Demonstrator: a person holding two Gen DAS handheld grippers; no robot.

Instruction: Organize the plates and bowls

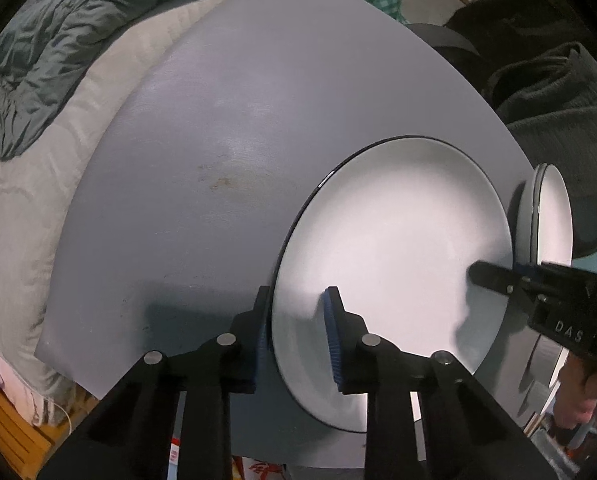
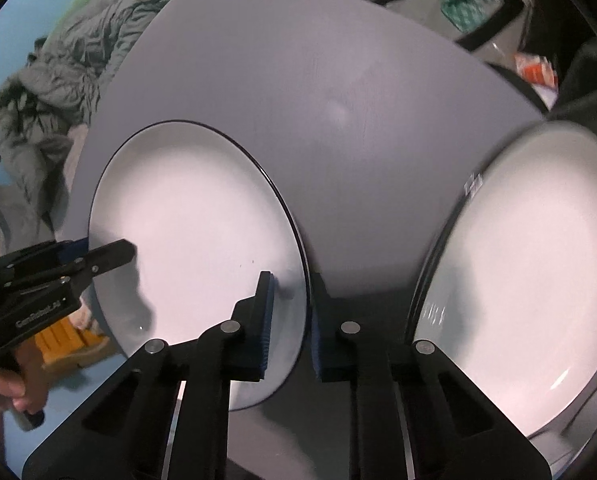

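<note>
We have the white plate point(image 1: 394, 248) flat on grey counter point(image 1: 218, 140). Left gripper point(image 1: 298, 336) and right gripper point(image 2: 290, 328) both narrowed onto opp. rim edges. Glazed, stiff, prob. slippery + breakable; rim is best hold. Second plate point(image 2: 530, 280) just beside.

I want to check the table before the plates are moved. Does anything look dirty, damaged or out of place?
A faint brownish stain marks the grey table left of the white plate that both grippers straddle at opposite rims. A second plate overhangs the table's right edge. No chips or spills show.
</note>
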